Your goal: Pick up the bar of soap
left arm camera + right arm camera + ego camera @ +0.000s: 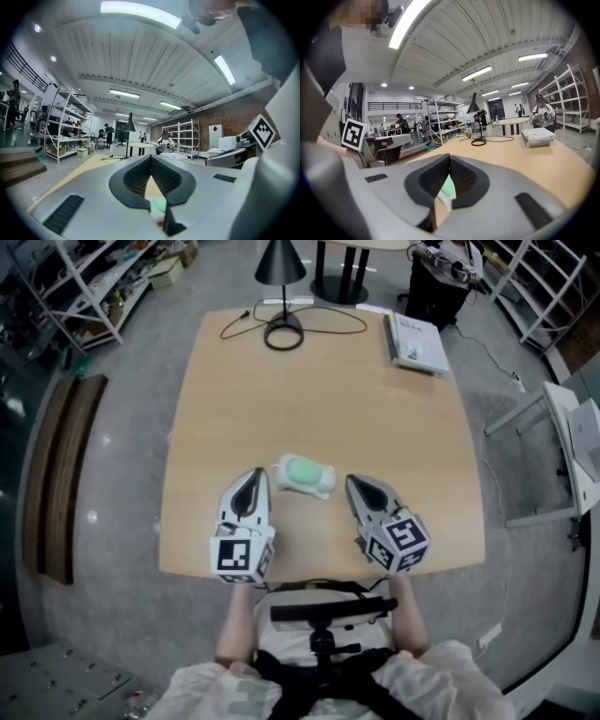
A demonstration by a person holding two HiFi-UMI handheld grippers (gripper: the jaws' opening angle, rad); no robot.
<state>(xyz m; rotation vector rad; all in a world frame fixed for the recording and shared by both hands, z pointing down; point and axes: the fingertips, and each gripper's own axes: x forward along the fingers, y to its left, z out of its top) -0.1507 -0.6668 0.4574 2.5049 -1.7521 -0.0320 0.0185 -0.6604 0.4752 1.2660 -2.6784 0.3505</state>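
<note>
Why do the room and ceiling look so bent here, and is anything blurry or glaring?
Head view: the wide lens bows the edges of the table; light is even, shadows faint. Left gripper view: the ceiling curves, the light strip glares, the soap up close is blurred. Right gripper view: same bending, soap soft, the far lamp sharper.

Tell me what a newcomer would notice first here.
A pale green bar of soap on a white base lies near the front of the table, between the left gripper and right gripper, whose jaws are together and hold nothing. A black lamp and books stand at the far edge.
</note>
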